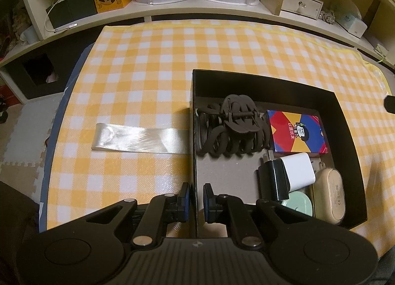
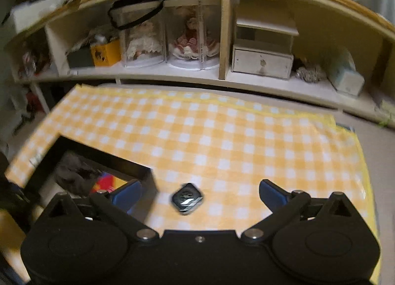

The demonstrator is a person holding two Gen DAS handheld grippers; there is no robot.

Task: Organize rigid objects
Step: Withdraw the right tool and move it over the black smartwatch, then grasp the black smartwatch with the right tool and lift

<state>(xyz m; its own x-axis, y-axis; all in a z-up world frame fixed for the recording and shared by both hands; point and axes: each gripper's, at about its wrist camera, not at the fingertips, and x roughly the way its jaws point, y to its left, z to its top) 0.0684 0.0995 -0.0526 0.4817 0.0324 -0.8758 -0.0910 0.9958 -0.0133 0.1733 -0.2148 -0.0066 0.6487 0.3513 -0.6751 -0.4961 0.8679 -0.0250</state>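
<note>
Black cardboard of the box sits pinched at its near left wall between your left gripper jaws, with a hair claw, card pack and charger inside. Your right gripper has its jaws spread wide and empty over a small black square gadget lying on the checked desk just right of the box.

Table under yellow-white checked cloth. Directly on cloth: black open box; cream satin ribbon strip just left of box; small dark square object, blurred, possibly watch, beside box corner.
</note>
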